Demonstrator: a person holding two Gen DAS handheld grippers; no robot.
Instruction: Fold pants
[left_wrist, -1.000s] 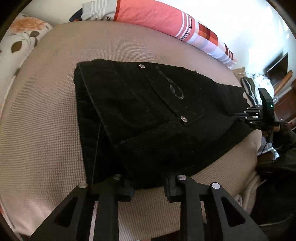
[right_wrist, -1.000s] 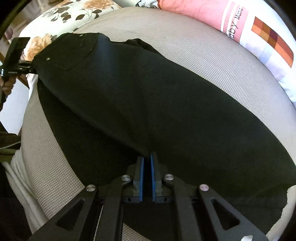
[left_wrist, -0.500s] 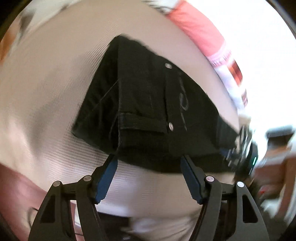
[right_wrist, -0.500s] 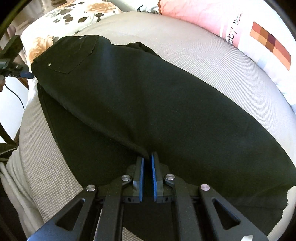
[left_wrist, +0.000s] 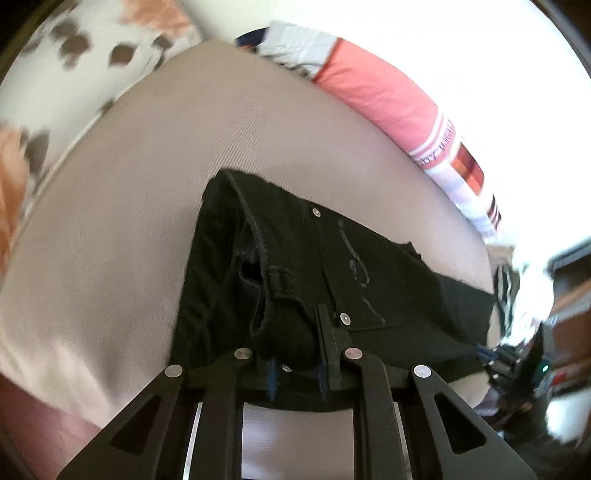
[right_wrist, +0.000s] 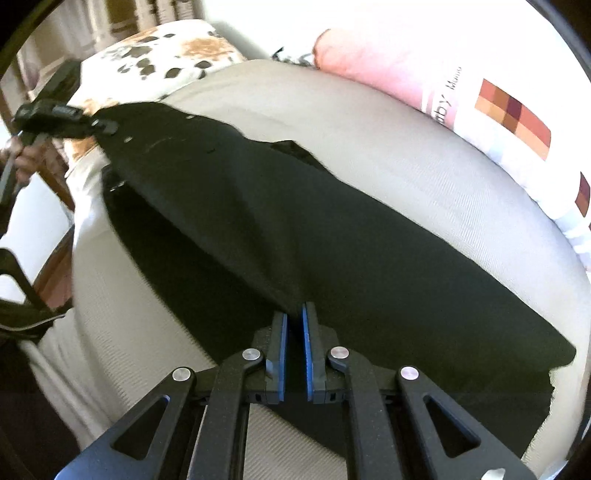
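**Black pants gripped at both ends over a beige bed**

The black pants lie stretched across a beige, finely ribbed bedcover that fills most of both views. The left gripper has just been closing, and its jaws now pinch a bunched fold of the waistband end, close to a riveted back pocket. The right gripper stands nearly closed, its blue pads clamping a ridge of the leg fabric, which rises off the cover toward it.

Along the far edge of the bed rests a pink pillow with white stripes, printed lettering and a patch of red and orange squares. At the head end sits a white floral pillow with brown and orange blooms. In the right wrist view, the person's hand shows at the left edge, behind the left gripper. Beyond the bed, the room is bright and washed out; brown wooden furniture shows blurred at the right edge of the left wrist view.
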